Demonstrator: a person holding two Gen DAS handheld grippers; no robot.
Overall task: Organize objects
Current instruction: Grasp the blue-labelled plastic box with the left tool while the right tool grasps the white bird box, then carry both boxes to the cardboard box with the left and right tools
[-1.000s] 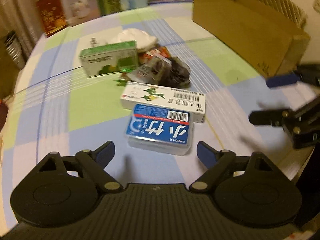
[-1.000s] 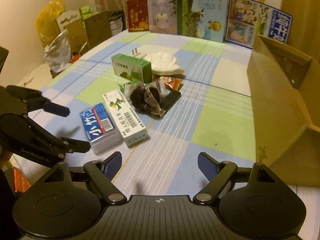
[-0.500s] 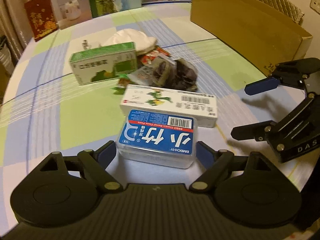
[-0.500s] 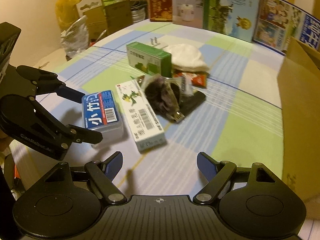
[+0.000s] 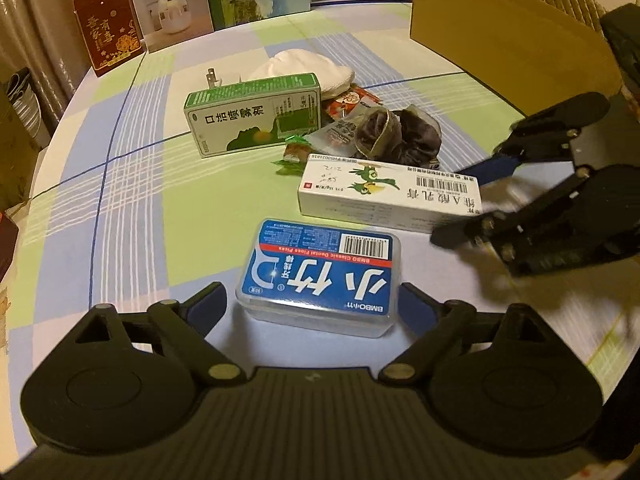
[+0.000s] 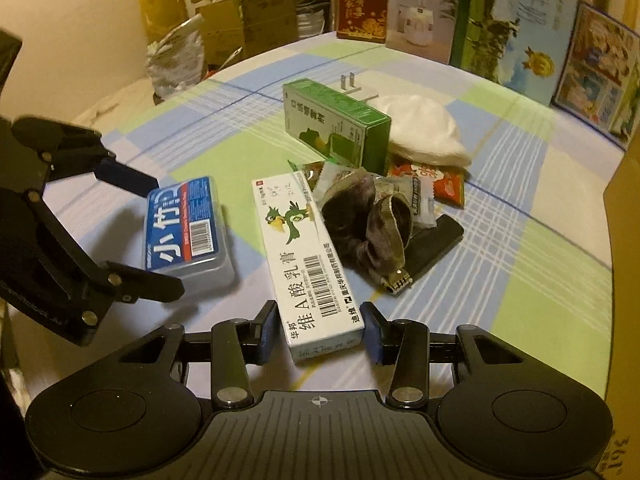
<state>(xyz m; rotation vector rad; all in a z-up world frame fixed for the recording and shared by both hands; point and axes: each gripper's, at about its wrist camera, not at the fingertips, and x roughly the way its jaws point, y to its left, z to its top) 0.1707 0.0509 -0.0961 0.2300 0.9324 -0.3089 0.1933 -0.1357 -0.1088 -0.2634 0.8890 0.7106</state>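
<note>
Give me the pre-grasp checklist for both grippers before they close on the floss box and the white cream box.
1. Left gripper open, straddling the floss box: ok.
2. Right gripper open around the near end of the white cream box: ok.
3. Pads touching either box: cannot tell.
4. The two boxes apart from each other: ok.
5. Dark scrunchie clear of the cream box: not ok, it lies against its far side.
6. Cardboard box open for drop-off: ok.
</note>
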